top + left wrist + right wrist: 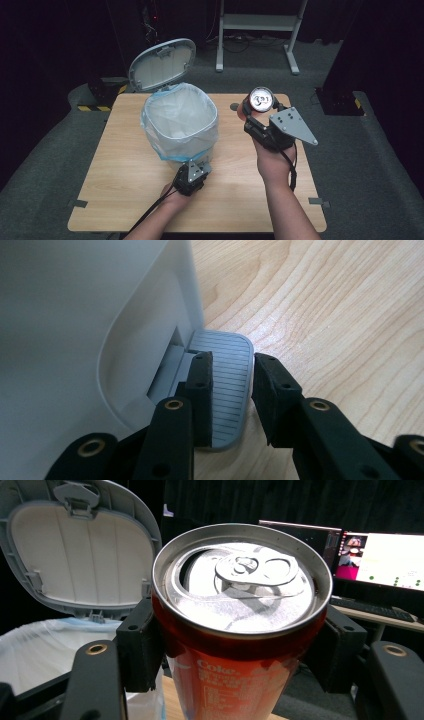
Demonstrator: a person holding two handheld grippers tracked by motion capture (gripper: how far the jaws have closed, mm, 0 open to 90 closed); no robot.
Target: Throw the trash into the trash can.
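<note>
A white pedal bin (pixel 180 122) with a pale blue liner stands on the wooden table (pixel 125 175), its grey lid (pixel 162 64) swung up and open. My left gripper (pixel 200 167) is low at the bin's front. In the left gripper view its jaws (pixel 232 362) stand a little apart, resting on the grey ribbed pedal (pixel 227 390) beside the bin wall (pixel 75 315). My right gripper (pixel 260 112) is raised to the right of the bin, shut on a red Coke can (pixel 261 98). The can (pixel 240 630) is upright with its tab opened, and the lid (pixel 75 550) and liner (pixel 40 650) show behind it.
A small dark round mark (pixel 234 106) lies on the table near the can. A white stand frame (pixel 257 22) rises beyond the table. Black blocks sit on the floor at the left (pixel 102 92) and right (pixel 340 100). A lit monitor (pixel 385 560) stands behind.
</note>
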